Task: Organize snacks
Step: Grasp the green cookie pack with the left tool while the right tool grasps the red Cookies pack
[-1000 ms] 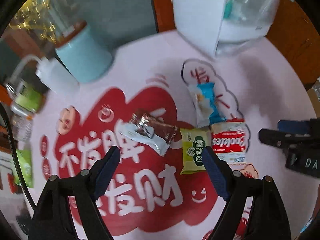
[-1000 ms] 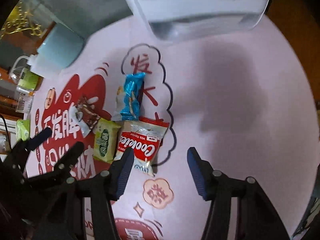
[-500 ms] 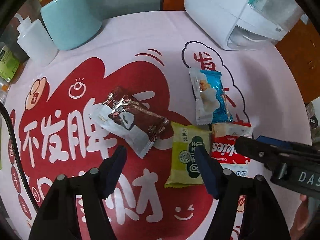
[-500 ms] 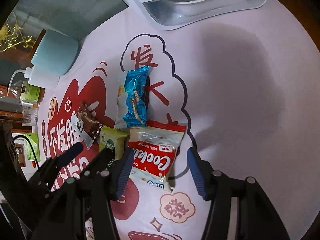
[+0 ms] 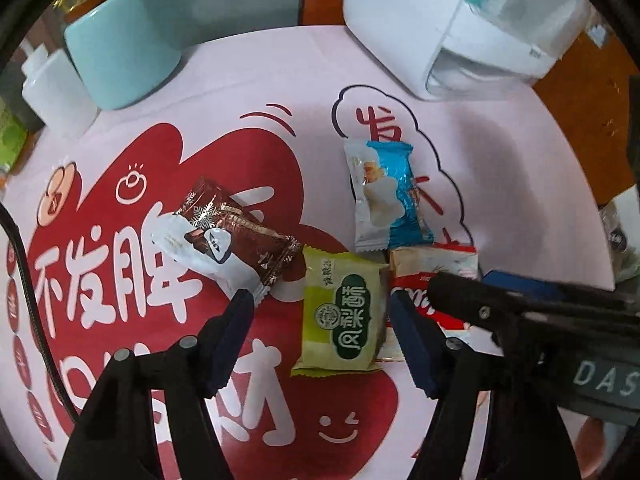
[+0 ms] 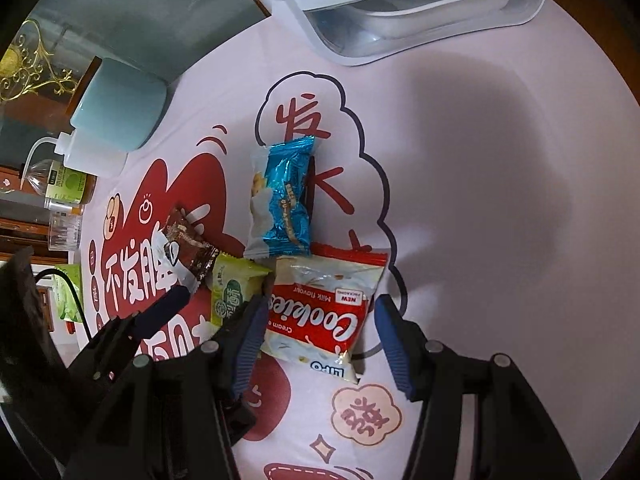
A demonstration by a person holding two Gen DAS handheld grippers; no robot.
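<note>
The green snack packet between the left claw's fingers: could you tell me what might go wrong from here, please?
1. The green packet touches the red cookie bag, so the left claw may catch both.
2. The right claw straddles that bag right alongside; the two claws could collide.
3. The brown packet could get nudged.

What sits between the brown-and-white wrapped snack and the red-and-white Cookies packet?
The green square pastry packet lies between the brown-and-white wrapped snack and the red-and-white Cookies packet, overlapped by the snack's corner; both wrist views show it.

Home dining table, printed tablecloth [image 5: 500,152], drink bottles [image 6: 66,188]
</note>
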